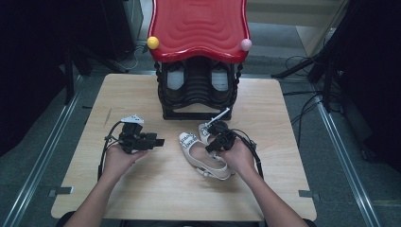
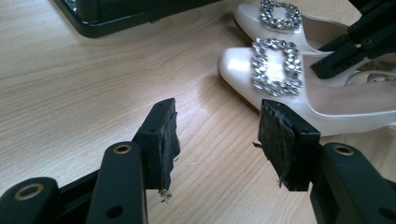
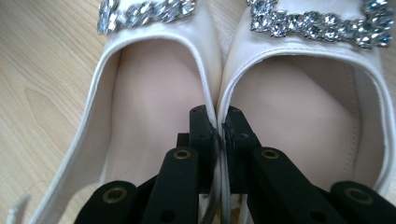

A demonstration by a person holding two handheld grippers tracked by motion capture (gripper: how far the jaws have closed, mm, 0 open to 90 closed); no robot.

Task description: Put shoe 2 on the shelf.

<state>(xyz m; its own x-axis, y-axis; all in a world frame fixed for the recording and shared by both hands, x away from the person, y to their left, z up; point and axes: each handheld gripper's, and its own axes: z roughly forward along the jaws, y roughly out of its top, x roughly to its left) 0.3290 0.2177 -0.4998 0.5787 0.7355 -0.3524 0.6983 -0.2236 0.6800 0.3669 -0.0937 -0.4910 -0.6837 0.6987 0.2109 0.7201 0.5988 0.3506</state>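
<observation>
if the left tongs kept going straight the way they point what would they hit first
Most likely the nearer white shoe, at the toe by its rhinestone buckle. The left tongs stand open above bare table, aimed slightly left of that toe, so depth is unclear; they might graze past it.

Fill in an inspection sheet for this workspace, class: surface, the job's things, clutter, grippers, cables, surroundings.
Surface: wooden table, pale, bare in front.
Job's things: pair of white shoes with rhinestone buckles, side by side.
Clutter: black shoe rack with red top at the far edge, dark shoes inside.
Grippers: right gripper pinches the two shoes' touching inner walls; left gripper open over bare wood.
Cables: black cable loops from the left gripper.
Surroundings: grey floor, dark stands either side.
</observation>
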